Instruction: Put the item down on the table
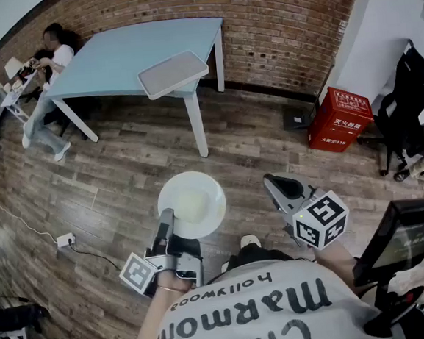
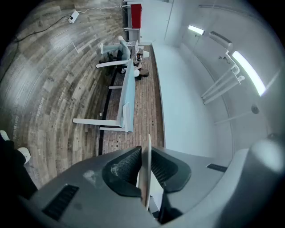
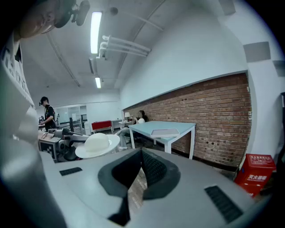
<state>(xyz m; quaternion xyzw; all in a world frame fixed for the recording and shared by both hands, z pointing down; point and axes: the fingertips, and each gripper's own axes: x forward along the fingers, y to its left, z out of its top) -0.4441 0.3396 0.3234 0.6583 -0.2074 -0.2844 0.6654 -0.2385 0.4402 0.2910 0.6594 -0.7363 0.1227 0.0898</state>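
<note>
Red box [image 1: 340, 119] by the brick wall [image 1: 280, 19]; probably a power strip [image 1: 65, 239] on floor [image 1: 124, 173].

Hat [image 1: 191, 204]: white, round, wide flat brim, low domed crown. Crown up, about level, in air above floor. Brim edge pinched between left gripper [image 1: 165, 219] jaws. Table [image 1: 114, 59]: light blue, white legs, by brick wall, well apart from hat.

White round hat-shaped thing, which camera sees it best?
Head view: the white round hat-shaped thing shows nearly whole from above. The right gripper view shows it sideways; the left gripper view, only its thin rim between the fingers.
</note>
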